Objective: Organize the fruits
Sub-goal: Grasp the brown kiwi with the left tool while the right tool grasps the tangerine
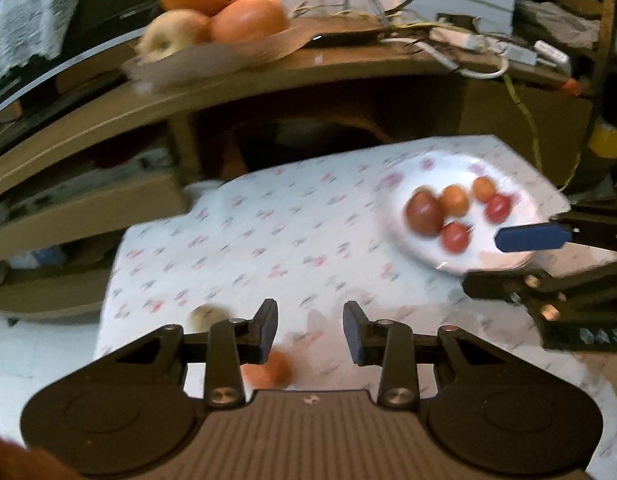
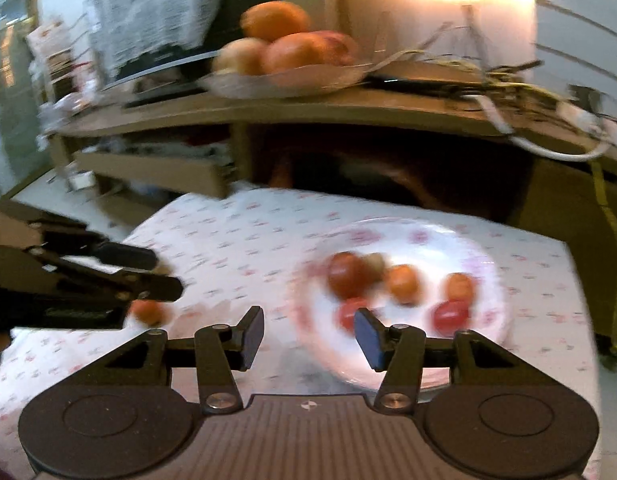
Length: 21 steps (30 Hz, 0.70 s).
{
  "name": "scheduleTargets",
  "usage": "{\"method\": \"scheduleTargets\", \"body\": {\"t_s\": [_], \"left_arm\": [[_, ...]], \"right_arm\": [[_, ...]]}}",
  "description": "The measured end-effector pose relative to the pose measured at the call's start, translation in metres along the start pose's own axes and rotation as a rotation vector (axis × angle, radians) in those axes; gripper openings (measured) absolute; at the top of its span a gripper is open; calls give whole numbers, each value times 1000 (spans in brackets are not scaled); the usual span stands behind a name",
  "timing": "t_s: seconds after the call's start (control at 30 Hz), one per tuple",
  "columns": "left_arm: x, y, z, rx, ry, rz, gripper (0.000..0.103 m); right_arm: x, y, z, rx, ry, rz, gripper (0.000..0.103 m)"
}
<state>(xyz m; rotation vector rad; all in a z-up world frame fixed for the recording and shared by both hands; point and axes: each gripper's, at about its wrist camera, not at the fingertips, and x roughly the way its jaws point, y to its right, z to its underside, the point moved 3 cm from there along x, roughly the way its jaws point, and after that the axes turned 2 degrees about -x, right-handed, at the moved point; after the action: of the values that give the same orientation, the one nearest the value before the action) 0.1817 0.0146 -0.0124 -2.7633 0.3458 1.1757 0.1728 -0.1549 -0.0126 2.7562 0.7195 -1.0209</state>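
A white plate [image 1: 520,196] on the flowered tablecloth holds several small red and orange fruits, the largest a dark red one [image 1: 424,213]. In the right wrist view the plate [image 2: 484,248] lies just ahead of my right gripper [image 2: 310,332], which is open and empty over its near rim. My left gripper [image 1: 310,330] is open and empty above the cloth. A loose orange fruit [image 1: 268,370] lies under its left finger, and a pale round fruit [image 1: 204,317] lies just left of it. The orange fruit also shows in the right wrist view [image 2: 148,312]. My right gripper [image 1: 528,240] reaches in from the right.
A wooden shelf [image 1: 348,68] behind the table carries a dish of large oranges and an apple [image 1: 212,16], plus cables and dry stalks. Open drawers and clutter lie at the left. The tablecloth [image 1: 268,220] covers a small table with white floor to its left.
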Motion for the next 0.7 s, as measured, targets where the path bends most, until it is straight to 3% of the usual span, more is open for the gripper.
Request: {"method": "scheduleTargets", "body": {"t_s": [0.33, 0.7], "left_arm": [[-5, -52, 19, -24, -8, -44, 41], [1, -81, 13, -81, 7, -52, 42]], "right_arm": [[25, -73, 2, -141, -48, -106, 52], [69, -119, -3, -158, -58, -150, 52]]}}
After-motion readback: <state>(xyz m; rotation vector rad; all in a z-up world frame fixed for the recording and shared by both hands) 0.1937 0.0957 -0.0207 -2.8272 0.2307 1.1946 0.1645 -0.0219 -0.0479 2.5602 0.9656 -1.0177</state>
